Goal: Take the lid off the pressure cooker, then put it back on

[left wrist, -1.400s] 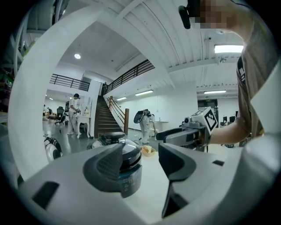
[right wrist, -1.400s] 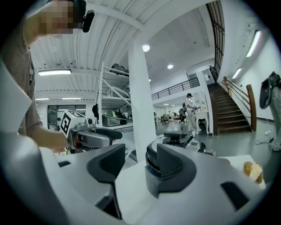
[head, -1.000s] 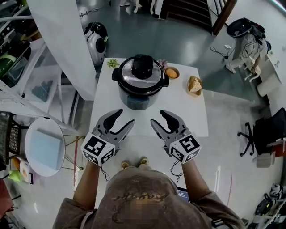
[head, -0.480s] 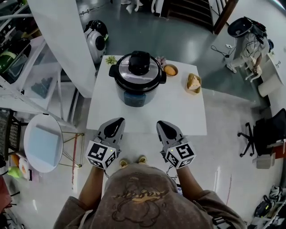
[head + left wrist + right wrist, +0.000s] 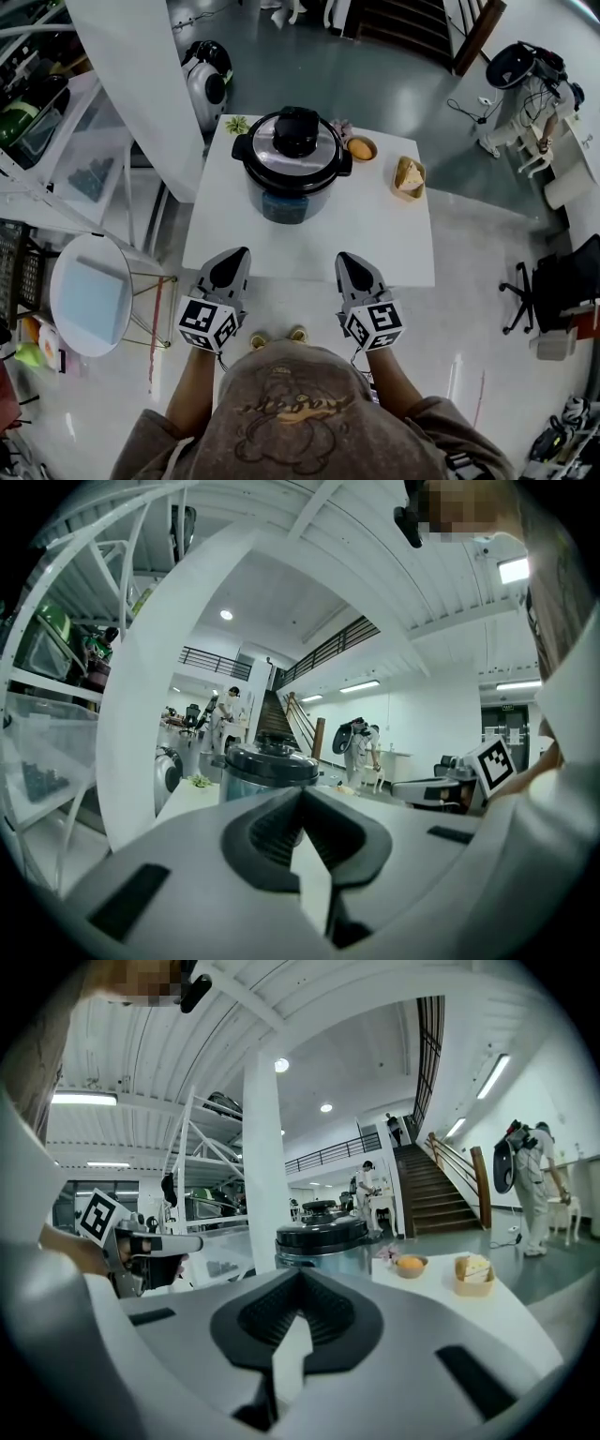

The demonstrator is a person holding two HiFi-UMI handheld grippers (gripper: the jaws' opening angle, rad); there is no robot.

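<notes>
Two sets of jaws have just closed on nothing: my left gripper (image 5: 232, 257) and right gripper (image 5: 346, 262) have sunk back to the near edge of the table (image 5: 398, 248). Farther on, well apart, the cooker (image 5: 286, 199) stands with its lid (image 5: 296, 142) on. Lifting hasn't begun, I judge; both must reopen first.

bright, even light falls from ceiling lamps (image 5: 278, 1065) above the jaws, with soft glare on the glossy floor (image 5: 394, 84) beyond them. gripper views bend toward dark corners; the jaws themselves look soft.
</notes>
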